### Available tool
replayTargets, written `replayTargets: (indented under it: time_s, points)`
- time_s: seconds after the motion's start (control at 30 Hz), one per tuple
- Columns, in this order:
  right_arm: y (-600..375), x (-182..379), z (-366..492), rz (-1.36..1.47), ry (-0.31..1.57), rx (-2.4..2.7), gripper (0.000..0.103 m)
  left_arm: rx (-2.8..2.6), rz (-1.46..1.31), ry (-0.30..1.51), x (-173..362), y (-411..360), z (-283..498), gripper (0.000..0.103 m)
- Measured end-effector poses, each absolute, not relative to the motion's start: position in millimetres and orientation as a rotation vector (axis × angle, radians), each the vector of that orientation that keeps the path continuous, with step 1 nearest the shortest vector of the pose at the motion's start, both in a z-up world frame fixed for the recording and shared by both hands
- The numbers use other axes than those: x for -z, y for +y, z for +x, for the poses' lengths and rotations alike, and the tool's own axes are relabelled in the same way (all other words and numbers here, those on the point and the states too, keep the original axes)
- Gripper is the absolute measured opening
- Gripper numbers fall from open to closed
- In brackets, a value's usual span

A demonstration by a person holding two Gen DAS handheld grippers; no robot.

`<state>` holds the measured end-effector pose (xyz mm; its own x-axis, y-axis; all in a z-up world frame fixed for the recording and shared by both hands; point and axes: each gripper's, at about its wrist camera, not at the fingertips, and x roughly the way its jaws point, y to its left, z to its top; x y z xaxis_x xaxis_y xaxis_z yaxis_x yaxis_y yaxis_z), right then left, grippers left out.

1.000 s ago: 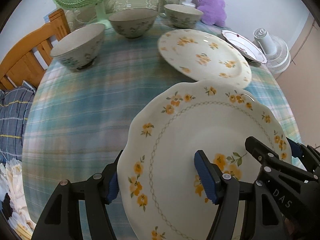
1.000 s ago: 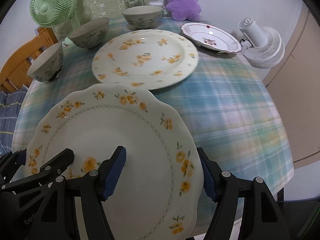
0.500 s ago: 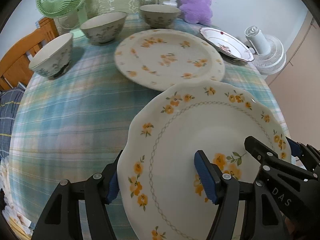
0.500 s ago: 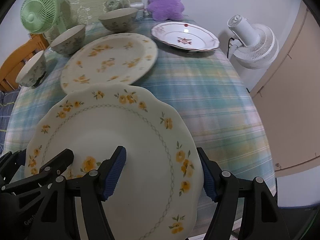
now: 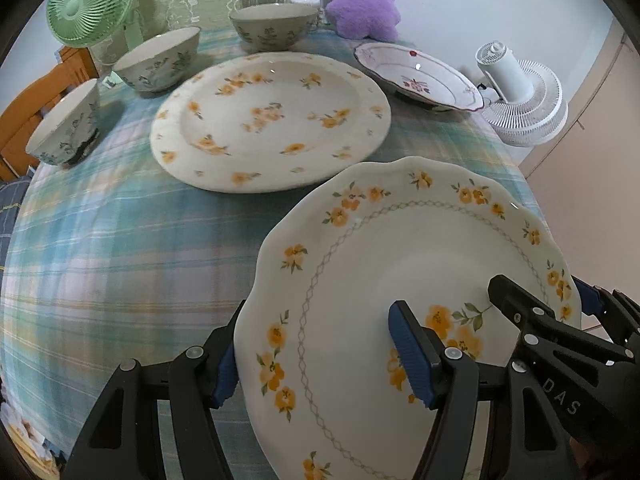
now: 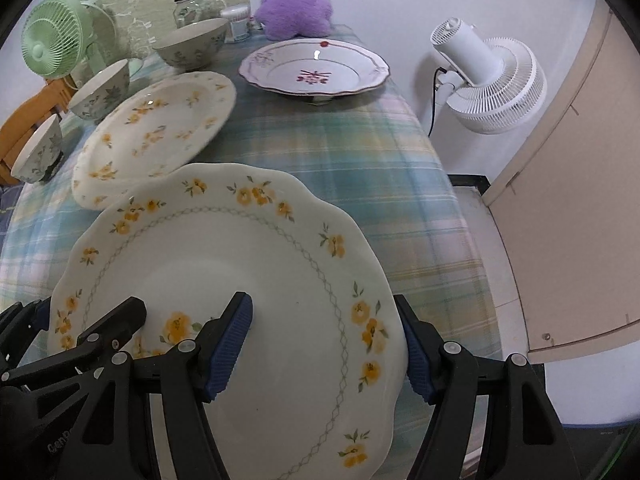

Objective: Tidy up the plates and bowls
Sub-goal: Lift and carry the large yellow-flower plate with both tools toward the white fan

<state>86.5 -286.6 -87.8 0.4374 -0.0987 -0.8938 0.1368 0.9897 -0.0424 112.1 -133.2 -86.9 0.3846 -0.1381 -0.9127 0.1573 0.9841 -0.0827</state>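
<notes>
Scalloped plate is carried above the desk, left tool and right tool each clamped on an opposite rim. Step: transport. Next, probably: lower it centred onto the large flowered plate.

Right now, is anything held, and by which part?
Both grippers hold the scalloped yellow-flower plate by its rim: left gripper on its left edge, right gripper on its right edge.

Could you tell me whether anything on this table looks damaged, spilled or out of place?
Nothing stands out. The scalloped plate is carried level between the left claw and right claw, one on each side. The speckled plate, red-flowered plate and three bowls sit upright, with no visible chips or spills.
</notes>
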Motion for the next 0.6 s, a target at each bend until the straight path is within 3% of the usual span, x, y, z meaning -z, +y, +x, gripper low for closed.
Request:
replayTargets:
  time_s: [0.6]
  points:
    - [-325,108,101,0.073,1.141,0.136,0.073,0.175,0.037,1.178,100,-162,130,0.07]
